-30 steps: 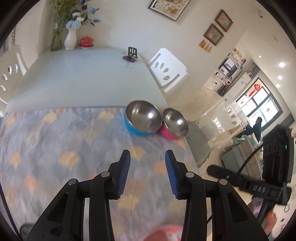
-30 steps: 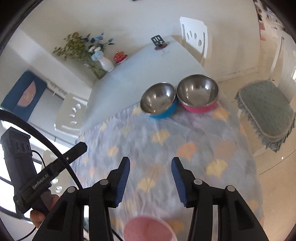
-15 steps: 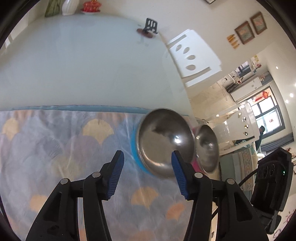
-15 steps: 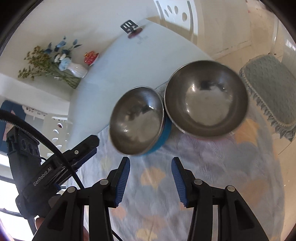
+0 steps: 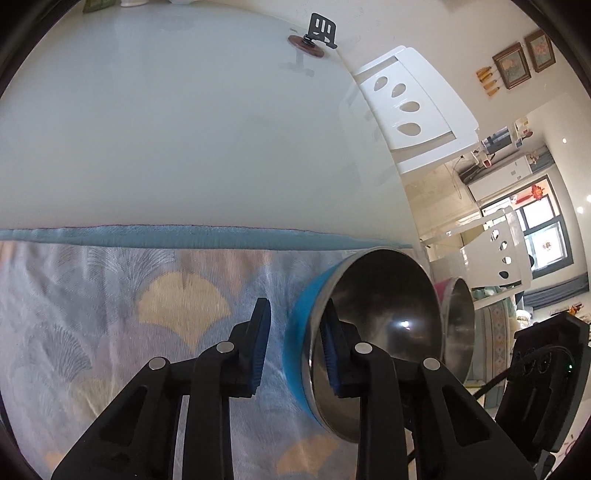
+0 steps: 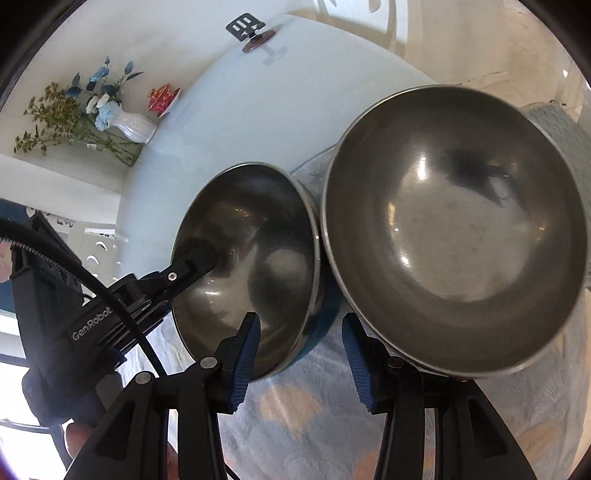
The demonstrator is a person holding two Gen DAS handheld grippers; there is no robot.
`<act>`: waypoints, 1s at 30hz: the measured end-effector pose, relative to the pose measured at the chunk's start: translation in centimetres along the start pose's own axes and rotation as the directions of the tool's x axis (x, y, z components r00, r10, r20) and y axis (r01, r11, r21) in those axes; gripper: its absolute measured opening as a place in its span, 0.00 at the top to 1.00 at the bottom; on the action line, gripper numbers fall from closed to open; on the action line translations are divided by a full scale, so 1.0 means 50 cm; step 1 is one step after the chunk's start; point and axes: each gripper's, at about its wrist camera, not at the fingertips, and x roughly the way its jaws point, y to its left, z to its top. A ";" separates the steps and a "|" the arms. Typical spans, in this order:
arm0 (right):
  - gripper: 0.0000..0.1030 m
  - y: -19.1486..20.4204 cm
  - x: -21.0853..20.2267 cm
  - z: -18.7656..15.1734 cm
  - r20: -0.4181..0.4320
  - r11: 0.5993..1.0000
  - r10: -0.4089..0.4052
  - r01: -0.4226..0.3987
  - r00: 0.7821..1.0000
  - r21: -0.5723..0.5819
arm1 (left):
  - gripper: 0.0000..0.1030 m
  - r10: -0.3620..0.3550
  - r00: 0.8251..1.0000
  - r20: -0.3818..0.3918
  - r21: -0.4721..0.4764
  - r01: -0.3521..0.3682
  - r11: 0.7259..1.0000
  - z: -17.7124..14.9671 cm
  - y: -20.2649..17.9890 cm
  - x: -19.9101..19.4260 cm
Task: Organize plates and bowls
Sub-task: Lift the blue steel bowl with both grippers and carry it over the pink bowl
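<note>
A steel bowl with a blue outside (image 5: 380, 325) (image 6: 247, 266) stands on the patterned cloth, touching a larger steel bowl with a pink outside (image 6: 454, 236) (image 5: 460, 328) to its right. My left gripper (image 5: 295, 347) is open and straddles the blue bowl's near left rim, one finger inside, one outside; its inner finger (image 6: 192, 264) shows inside that bowl in the right wrist view. My right gripper (image 6: 301, 354) is open and empty, low over the cloth in front of the gap between the two bowls.
The cloth (image 5: 110, 314) covers the near part of a pale glass table (image 5: 166, 129). A black phone stand (image 5: 321, 31) sits at the far edge, a flower vase (image 6: 129, 125) and a red item (image 6: 162, 96) at the far corner. A white chair (image 5: 410, 110) stands at the right side.
Both grippers have moved forward and down to the bowls. My left gripper has gone from short of the blue bowl to straddling its rim. The right one has closed in between the bowls.
</note>
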 end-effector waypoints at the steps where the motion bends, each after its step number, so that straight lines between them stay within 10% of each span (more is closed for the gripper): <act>1: 0.58 0.003 0.003 0.000 0.001 1.000 -0.004 0.004 1.000 -0.008 | 0.77 0.004 1.000 -0.002 0.001 -0.004 1.000 0.002 0.001 0.003; 14: 0.68 0.029 -0.003 -0.014 -0.002 0.994 -0.069 0.068 0.998 -0.086 | 0.87 0.009 1.000 0.016 0.074 -0.010 0.997 -0.013 -0.020 -0.021; 30: 0.68 0.163 -0.203 -0.113 0.026 0.926 -0.107 0.109 0.994 -0.361 | 0.87 -0.051 0.984 0.173 0.029 0.047 0.998 -0.149 -0.067 -0.283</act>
